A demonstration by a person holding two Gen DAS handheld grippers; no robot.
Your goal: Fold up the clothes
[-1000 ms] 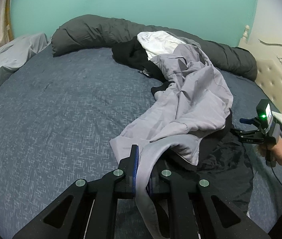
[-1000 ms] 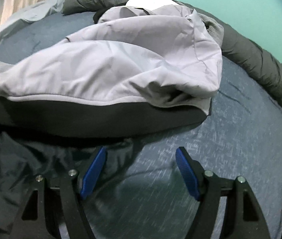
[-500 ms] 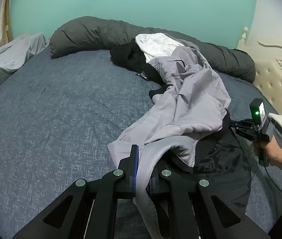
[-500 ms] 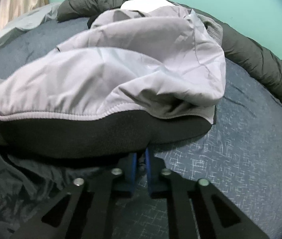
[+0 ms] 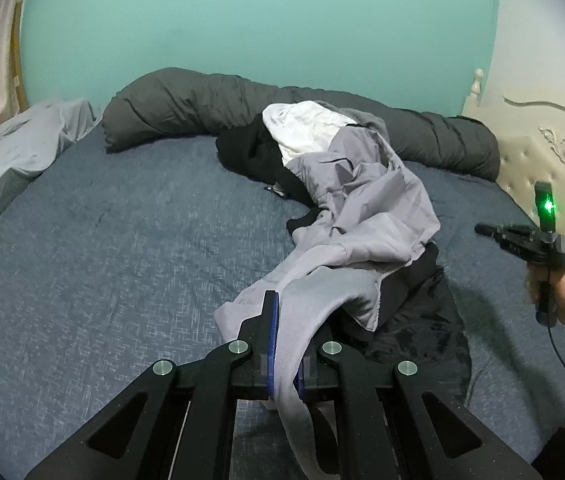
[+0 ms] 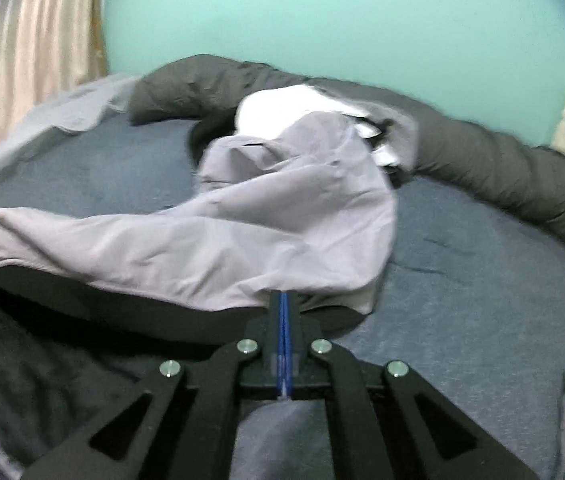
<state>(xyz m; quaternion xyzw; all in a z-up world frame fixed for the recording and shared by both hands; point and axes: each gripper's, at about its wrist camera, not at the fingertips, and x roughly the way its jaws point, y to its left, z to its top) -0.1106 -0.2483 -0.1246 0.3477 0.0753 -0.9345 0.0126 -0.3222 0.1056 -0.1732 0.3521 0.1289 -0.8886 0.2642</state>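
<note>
We have the left gripper [image 5: 284, 344] clenched on an edge of the grey garment [image 5: 366, 216], cloth pinched between its blue pads and hanging down below them. The right gripper [image 6: 284, 336] is clamped fully together, pads meeting with no gap; in the left view it hangs in the air off to the right, clear of the cloth, so it looks to have closed on nothing (its own view is blurred, and the hem sits just at the tips, so we cannot be sure). The garment lies crumpled across the bed [image 5: 102, 240], partly over a black garment [image 5: 422, 320] and trailing back toward the pile [image 5: 298, 132] against the dark duvet roll [image 5: 202, 96].

The risks, as we judge them:
- If the right side holds nothing, lifting from one corner only twists the garment into a rope instead of spreading it.
- The far end rests on the pile, so a pull could drag the white and black pieces along.
- The black garment underneath may catch and come up too.
- The left pinch is near the very edge; slippery fabric could slide out under load.
</note>
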